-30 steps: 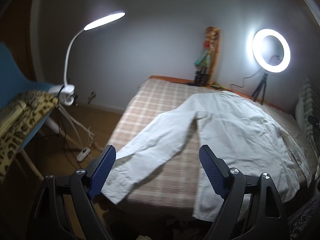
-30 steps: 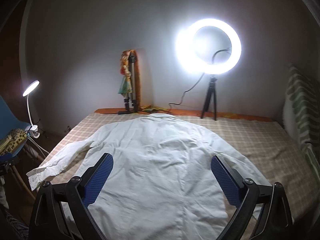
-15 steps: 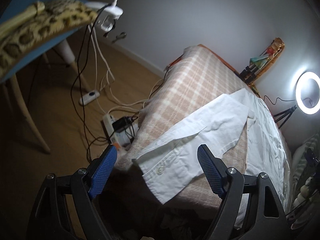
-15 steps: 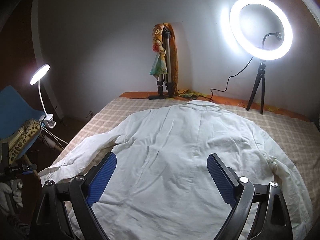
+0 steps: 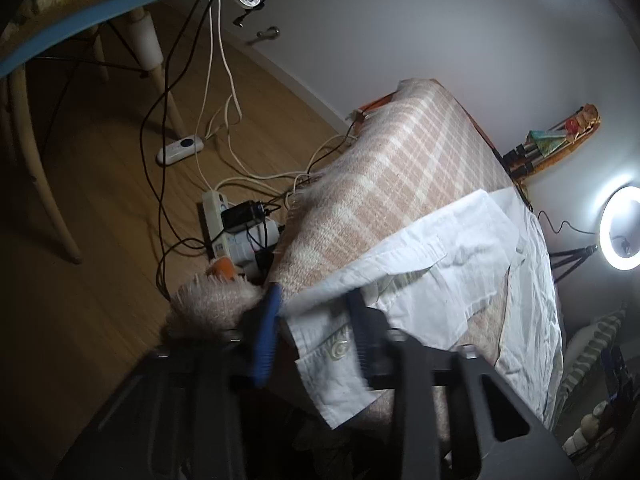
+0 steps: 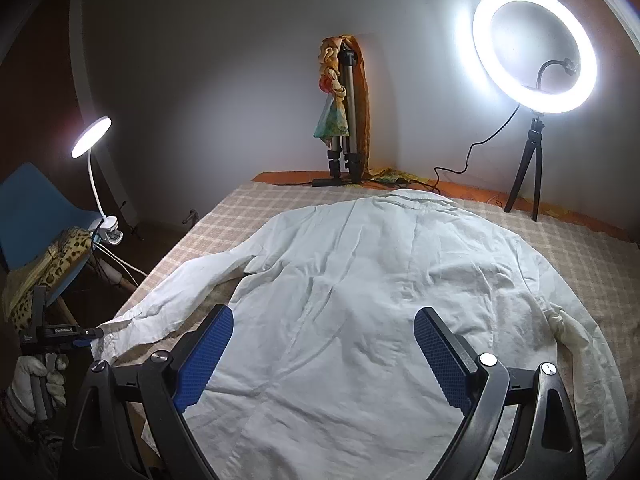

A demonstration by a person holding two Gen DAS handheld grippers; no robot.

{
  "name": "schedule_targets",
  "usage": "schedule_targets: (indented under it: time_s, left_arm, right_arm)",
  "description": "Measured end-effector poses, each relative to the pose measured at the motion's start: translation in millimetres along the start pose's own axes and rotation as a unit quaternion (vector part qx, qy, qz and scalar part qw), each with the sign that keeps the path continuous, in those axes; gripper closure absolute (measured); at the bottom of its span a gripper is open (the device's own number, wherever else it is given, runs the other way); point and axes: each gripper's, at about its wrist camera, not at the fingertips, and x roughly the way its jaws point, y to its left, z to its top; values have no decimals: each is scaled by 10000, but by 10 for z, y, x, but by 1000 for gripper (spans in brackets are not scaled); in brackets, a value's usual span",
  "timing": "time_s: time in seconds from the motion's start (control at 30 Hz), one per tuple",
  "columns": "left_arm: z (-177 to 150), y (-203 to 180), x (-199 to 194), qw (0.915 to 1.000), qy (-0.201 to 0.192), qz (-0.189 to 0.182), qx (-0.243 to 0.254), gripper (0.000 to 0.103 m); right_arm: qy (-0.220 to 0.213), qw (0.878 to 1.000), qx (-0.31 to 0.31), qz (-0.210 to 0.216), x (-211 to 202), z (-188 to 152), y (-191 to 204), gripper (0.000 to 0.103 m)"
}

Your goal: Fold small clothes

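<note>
A white long-sleeved shirt (image 6: 380, 300) lies back up on the plaid blanket of the bed (image 6: 240, 208). Its left sleeve (image 5: 420, 272) reaches the bed's near left corner, with the buttoned cuff (image 5: 336, 360) hanging over the edge. My left gripper (image 5: 316, 304) has its jaws narrowed around the cuff edge, blurred by motion. It also shows in the right wrist view (image 6: 86, 336), at the cuff. My right gripper (image 6: 324, 344) is open and empty just above the shirt's lower back.
A ring light on a tripod (image 6: 534, 48) and a folded tripod with a doll (image 6: 340, 108) stand at the bed's far edge. A blue chair (image 6: 36, 216) with a clamp lamp (image 6: 92, 136) stands left. Cables and a power strip (image 5: 216, 216) lie on the floor.
My left gripper dropped from above the bed to the sleeve cuff and narrowed its jaws around it. My right gripper moved forward and lower over the shirt, staying open.
</note>
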Motion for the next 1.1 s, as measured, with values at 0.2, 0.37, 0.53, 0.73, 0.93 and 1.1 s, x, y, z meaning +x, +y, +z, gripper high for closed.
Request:
schedule_targets:
  time_s: [0.2, 0.37, 0.53, 0.73, 0.93, 1.1]
  left_arm:
    - [-53, -240, -116, 9969, -564, -199, 514, 100]
    - [-281, -790, -388, 9804, -1148, -497, 1519, 101]
    - [-718, -1467, -598, 9484, -1326, -1212, 2614, 102]
    - [-1314, -2048, -605, 8953, -1086, -1754, 3948, 102]
    - [-1674, -2124, -497, 8679, -788, -1728, 4590, 102]
    - [-1793, -2124, -454, 8541, -732, -1601, 4895, 102]
  right_arm:
    - [14, 9999, -38, -152, 47, -28, -57, 10]
    - [101, 9997, -100, -207, 110, -29, -100, 13]
    - [324, 9995, 60, -38, 234, 2, -170, 21]
    - [724, 9964, 275, 346, 535, 308, -271, 27]
    - [1448, 9785, 412, 1411, 1262, 767, -47, 27]
    - [2069, 9542, 715, 2038, 2011, 969, 378, 27]
